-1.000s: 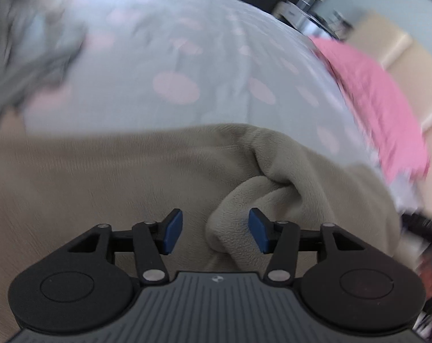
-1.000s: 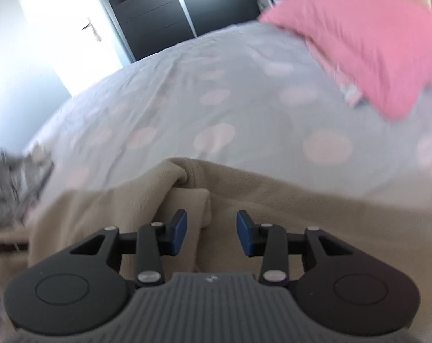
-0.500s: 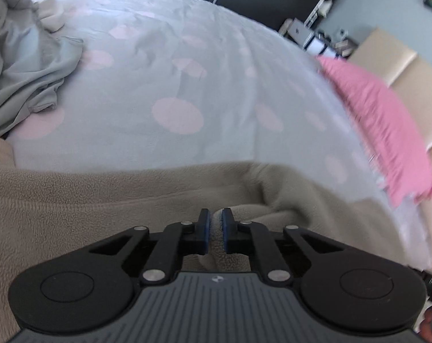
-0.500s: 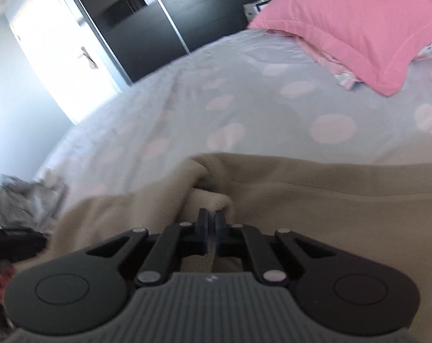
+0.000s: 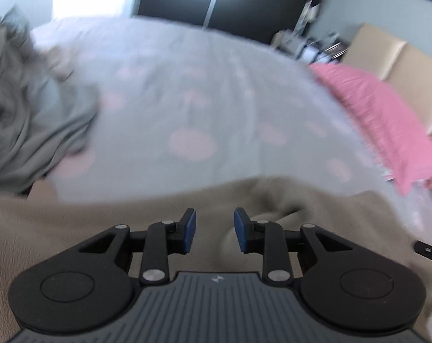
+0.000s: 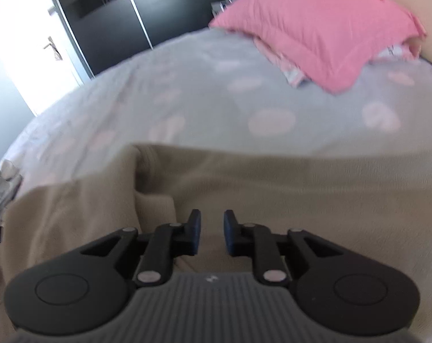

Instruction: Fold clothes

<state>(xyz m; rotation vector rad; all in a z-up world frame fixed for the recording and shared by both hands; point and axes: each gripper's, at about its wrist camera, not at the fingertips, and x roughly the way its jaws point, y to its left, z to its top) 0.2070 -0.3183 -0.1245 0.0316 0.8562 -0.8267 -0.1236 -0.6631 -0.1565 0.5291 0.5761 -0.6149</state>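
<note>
A beige fleece garment (image 5: pixel 73 223) lies spread over the near part of the bed, with a bunched fold (image 5: pixel 276 211) just right of my left gripper (image 5: pixel 215 214). That gripper's jaws are opening, and the cloth lies below the blue pads, not pinched. In the right wrist view the same garment (image 6: pixel 301 200) shows a folded flap (image 6: pixel 153 208) to the left of my right gripper (image 6: pixel 212 220). Its jaws are opening too, a narrow gap between the pads, and the fleece beneath them is not pressed.
The bed has a grey spread with pink dots (image 5: pixel 201 91). A crumpled grey garment (image 5: pixel 30 120) lies at the left. A pink pillow (image 6: pixel 324 28) rests by the beige headboard (image 5: pixel 393 48). Dark wardrobe doors (image 6: pixel 130 5) stand behind the bed.
Half a second ago both grippers were shut on folds of the beige fleece. Both have now parted and let the cloth go, and the left one has lifted.
</note>
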